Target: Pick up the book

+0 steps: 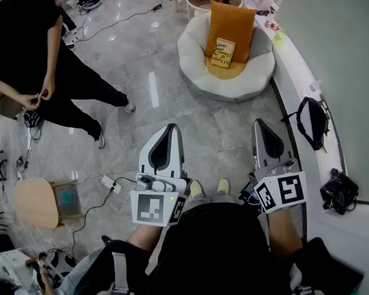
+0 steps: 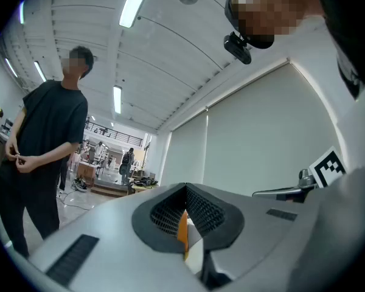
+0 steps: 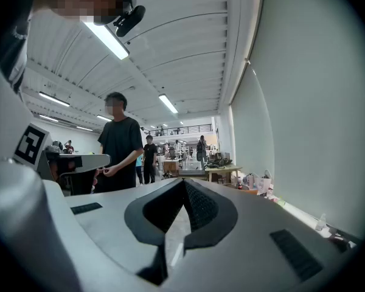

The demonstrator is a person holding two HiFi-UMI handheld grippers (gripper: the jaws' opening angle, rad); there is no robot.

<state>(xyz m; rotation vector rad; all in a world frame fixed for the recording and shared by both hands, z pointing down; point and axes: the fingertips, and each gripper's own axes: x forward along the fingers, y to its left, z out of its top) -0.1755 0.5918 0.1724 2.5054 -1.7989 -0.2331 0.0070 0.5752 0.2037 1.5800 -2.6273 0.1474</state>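
The book (image 1: 223, 52), pale yellow with dark print, leans against an orange cushion (image 1: 232, 18) in a round white armchair (image 1: 197, 66) at the far side of the floor. My left gripper (image 1: 171, 126) and right gripper (image 1: 259, 121) are held level near my body, well short of the chair. The jaws of both are shut with nothing between them. In the left gripper view the jaws (image 2: 185, 186) meet at the tip, and a sliver of the orange cushion (image 2: 182, 233) shows through the gap behind it. The right gripper view shows the same closed tip (image 3: 184, 181).
A person in black (image 1: 43, 72) stands on the grey tiled floor at the left. A wooden stool (image 1: 37, 201) and a power strip (image 1: 107, 183) with cables lie at my lower left. A white ledge on the right carries a black bag (image 1: 312, 123) and a camera (image 1: 338, 192).
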